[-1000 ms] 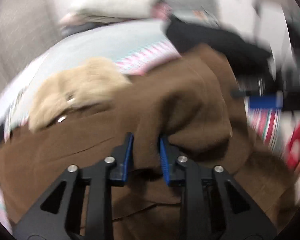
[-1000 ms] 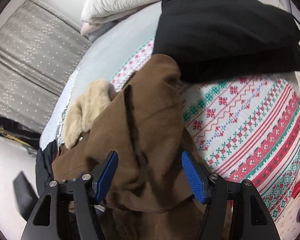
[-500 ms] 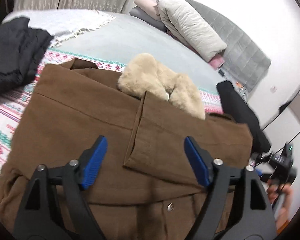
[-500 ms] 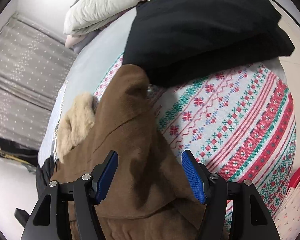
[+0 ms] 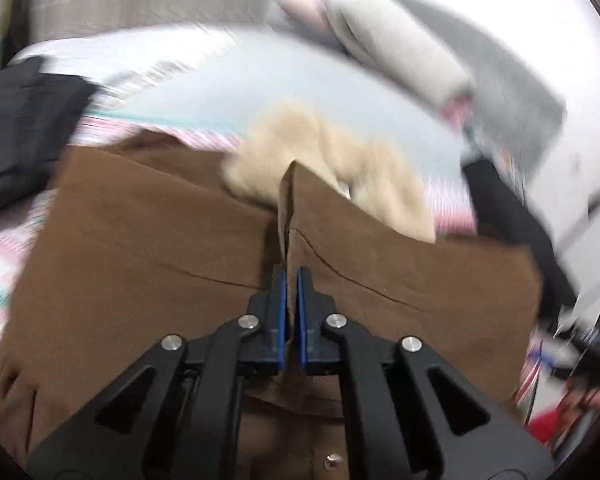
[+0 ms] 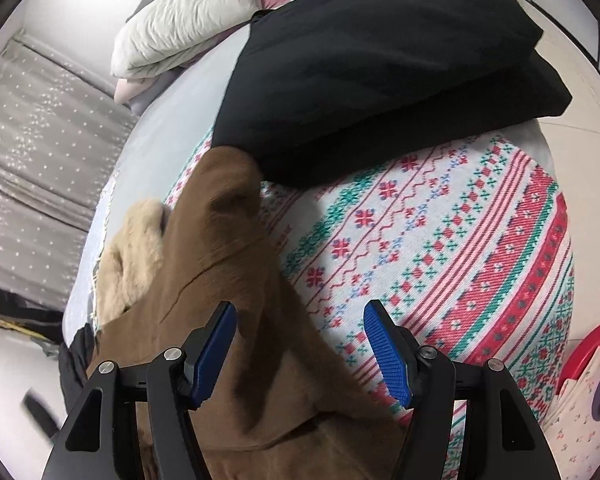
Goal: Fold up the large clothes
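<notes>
Left wrist view first, and it's pretty blurry. The left tongs (image 5: 291,280) are clamped tight on a raised fold of the brown coat (image 5: 140,248); you can see the fabric edge pinched right between the blue pads (image 5: 281,312) and running up toward 12 o'clock. The coat is spread flat across the bed and fills most of the lower half of the shot. Its beige fur collar (image 5: 332,160) sits just past the pinched fold, at about 12 to 1 o'clock. A black garment (image 5: 16,128) lies at 9 to 10 o'clock, touching the coat's edge, and another dark one (image 5: 512,216) is at 3 o'clock. A rolled pale duvet (image 5: 404,52) is up at 1 o'clock.

Right wrist view is sharp. The right tongs (image 6: 300,344) stand wide, pads not pressing anything; a bunched ridge of coat (image 6: 236,240) runs up between them from 6 toward 11 o'clock, closer to the left pad. The collar (image 6: 136,252) is at 9 to 10 o'clock. A patterned blanket (image 6: 460,248) in red, green and white covers the bed at 3 o'clock. A folded black garment (image 6: 380,64) lies at 12 to 1 o'clock, touching the coat's tip. Duvet (image 6: 188,28) at 11.
</notes>
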A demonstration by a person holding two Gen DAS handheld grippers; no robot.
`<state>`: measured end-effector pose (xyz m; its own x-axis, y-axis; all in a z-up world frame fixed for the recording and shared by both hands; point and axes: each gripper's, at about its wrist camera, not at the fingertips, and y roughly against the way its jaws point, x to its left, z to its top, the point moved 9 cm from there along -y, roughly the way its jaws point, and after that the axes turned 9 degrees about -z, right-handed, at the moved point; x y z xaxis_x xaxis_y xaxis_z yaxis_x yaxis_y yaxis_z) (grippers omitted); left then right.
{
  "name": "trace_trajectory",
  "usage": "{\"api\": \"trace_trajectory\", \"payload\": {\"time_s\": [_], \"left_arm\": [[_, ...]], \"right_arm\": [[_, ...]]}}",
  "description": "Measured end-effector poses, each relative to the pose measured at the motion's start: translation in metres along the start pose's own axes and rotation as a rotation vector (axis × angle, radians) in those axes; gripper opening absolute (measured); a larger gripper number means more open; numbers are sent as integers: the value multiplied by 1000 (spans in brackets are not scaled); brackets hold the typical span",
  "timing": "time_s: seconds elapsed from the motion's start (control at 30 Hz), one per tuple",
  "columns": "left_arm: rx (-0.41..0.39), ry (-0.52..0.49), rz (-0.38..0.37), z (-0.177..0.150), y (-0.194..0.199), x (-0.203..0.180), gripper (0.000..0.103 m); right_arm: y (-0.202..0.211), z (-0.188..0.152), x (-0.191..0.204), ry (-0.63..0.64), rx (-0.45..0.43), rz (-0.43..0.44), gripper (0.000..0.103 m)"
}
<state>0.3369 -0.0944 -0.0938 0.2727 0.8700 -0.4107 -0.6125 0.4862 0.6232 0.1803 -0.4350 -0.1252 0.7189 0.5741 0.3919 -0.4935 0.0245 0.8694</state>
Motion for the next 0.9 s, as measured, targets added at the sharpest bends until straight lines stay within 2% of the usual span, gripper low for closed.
{"api": "trace_trajectory", "payload": {"time_s": [0.03, 0.07, 0.1, 0.17, 0.23, 0.27, 0.3, 0.43, 0.57, 0.63, 0.67, 0.7, 0.77, 0.8, 0.83, 0.9], "left_arm": [[-16, 12, 36, -3, 10, 6, 7], [14, 11, 83, -11, 14, 13, 9], [92, -3, 102, -23, 8, 19, 12], [247, -5, 83, -44, -11, 31, 15], [262, 35, 66, -46, -14, 43, 30], [246, 57, 33, -42, -16, 47, 41], [240, 70, 4, -38, -19, 50, 47], [268, 76, -49, -28, -39, 46, 47], [283, 51, -95, -24, -58, 38, 47], [279, 34, -113, -19, -68, 37, 34], [285, 26, -126, -18, -70, 34, 18], [287, 20, -132, -18, -71, 33, 15], [242, -6, -126, -15, -64, 30, 13], [221, -28, -115, -15, -60, 29, 12], [199, -46, -108, -15, -56, 27, 12], [173, -68, -93, -17, -53, 28, 13]], "right_arm": [[-1, 0, -2, -5, 2, -3, 67], [-1, 0, -3, -8, 4, -6, 67], [-2, 0, -4, -9, 6, -11, 67], [-4, 0, -4, -6, 6, -16, 67], [-5, 0, -1, 4, 1, -12, 67], [-5, 0, 2, 13, -6, -5, 67], [-5, 1, 5, 21, -13, 2, 67], [-8, 9, 19, -13, -15, 120, 67], [-27, 37, 29, -121, 3, 272, 64], [-41, 43, 32, -168, 38, 320, 63], [-54, 45, 36, -200, 72, 355, 57], [-62, 47, 39, -219, 94, 382, 51], [-72, 51, 49, -220, 117, 416, 28], [-70, 54, 53, -198, 105, 413, 26], [-63, 59, 59, -150, 71, 409, 21], [-30, 74, 77, -49, -61, 480, 16]]}}
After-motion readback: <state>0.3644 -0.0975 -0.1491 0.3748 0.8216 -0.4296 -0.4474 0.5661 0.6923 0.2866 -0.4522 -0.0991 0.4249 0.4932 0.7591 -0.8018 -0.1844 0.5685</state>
